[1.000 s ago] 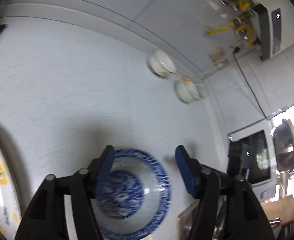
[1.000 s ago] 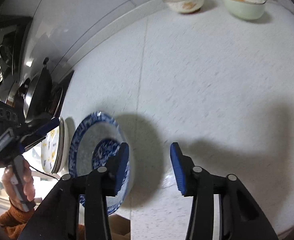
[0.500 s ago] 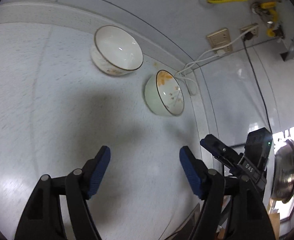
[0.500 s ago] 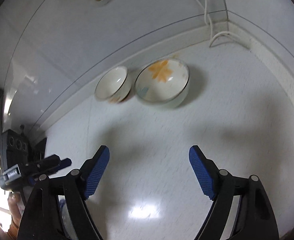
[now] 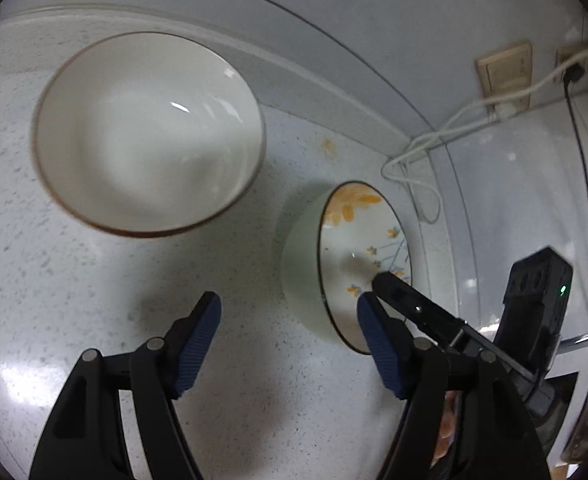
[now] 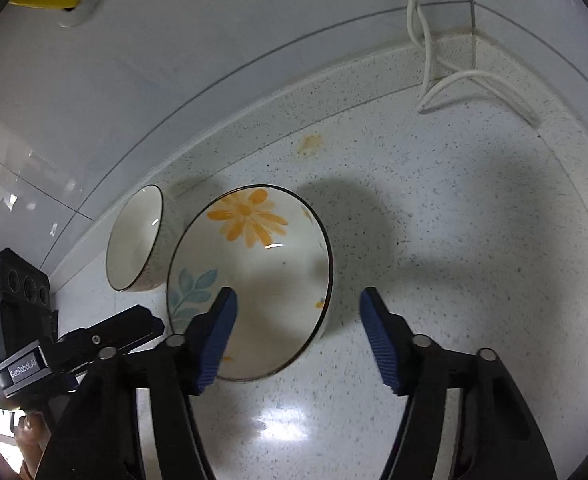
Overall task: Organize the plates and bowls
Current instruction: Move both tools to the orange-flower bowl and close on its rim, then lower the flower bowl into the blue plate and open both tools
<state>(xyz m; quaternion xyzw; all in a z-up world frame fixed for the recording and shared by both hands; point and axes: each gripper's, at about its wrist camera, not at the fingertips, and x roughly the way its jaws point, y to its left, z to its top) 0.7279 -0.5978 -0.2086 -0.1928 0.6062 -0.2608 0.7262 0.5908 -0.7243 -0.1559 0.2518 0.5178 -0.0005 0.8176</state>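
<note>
A plain white bowl with a brown rim sits on the speckled counter near the back wall. Beside it, on its right, stands a pale green bowl with orange flowers inside. My left gripper is open and empty, hovering in front of the gap between the two bowls. In the right wrist view the flowered bowl is close ahead and the white bowl is behind it on the left. My right gripper is open, its left finger over the flowered bowl's inside, its right finger outside the rim.
The counter ends at a tiled back wall and a corner on the right. A white cable lies in that corner; wall sockets are above. The other gripper's body shows in each view.
Both grippers have moved from the blue plate toward the back of the counter and closed in on the two bowls. The right gripper's jaws now straddle the flowered bowl's rim.
</note>
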